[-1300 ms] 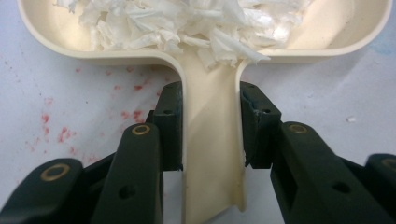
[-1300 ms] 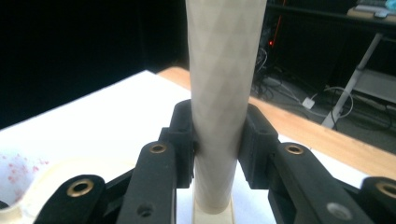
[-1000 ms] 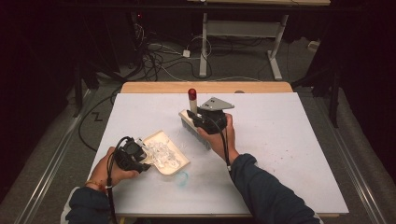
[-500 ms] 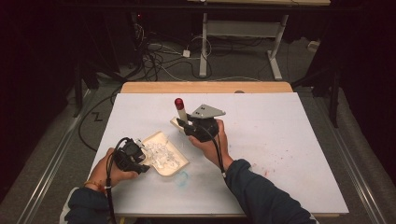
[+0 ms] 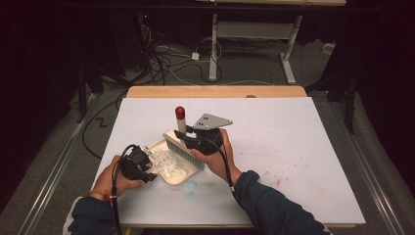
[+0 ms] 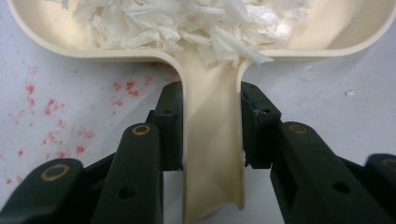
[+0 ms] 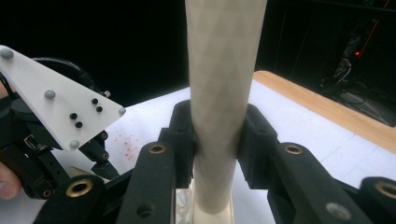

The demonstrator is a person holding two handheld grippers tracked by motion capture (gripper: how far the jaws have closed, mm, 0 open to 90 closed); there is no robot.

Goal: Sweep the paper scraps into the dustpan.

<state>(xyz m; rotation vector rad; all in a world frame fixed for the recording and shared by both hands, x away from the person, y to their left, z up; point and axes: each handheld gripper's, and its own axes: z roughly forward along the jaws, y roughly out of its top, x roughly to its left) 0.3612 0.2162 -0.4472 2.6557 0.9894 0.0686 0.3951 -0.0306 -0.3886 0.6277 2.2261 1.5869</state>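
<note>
A cream dustpan (image 5: 182, 180) lies on the white table at the front left, heaped with white paper shreds (image 5: 169, 164). My left gripper (image 5: 142, 164) is shut on its flat handle (image 6: 212, 154), one jaw on each side, just behind the pan's rim (image 6: 140, 53) and the shreds (image 6: 187, 23). My right gripper (image 5: 198, 139) is shut on a cream brush. The brush's round handle (image 7: 222, 70) rises between the jaws and ends in a red tip (image 5: 180, 112). Its bristles (image 5: 183, 154) rest over the pan's far right side.
Red specks (image 5: 279, 178) stain the table right of the hands, and a blue-green ring mark (image 5: 190, 186) sits in front of the pan. A wooden strip (image 5: 215, 91) edges the far side. Cables (image 5: 166, 58) and a desk frame stand on the dark floor beyond.
My right gripper has carried the brush left and nearer, bringing the bristles from beside the pan onto its far right side. The left gripper and dustpan have stayed put.
</note>
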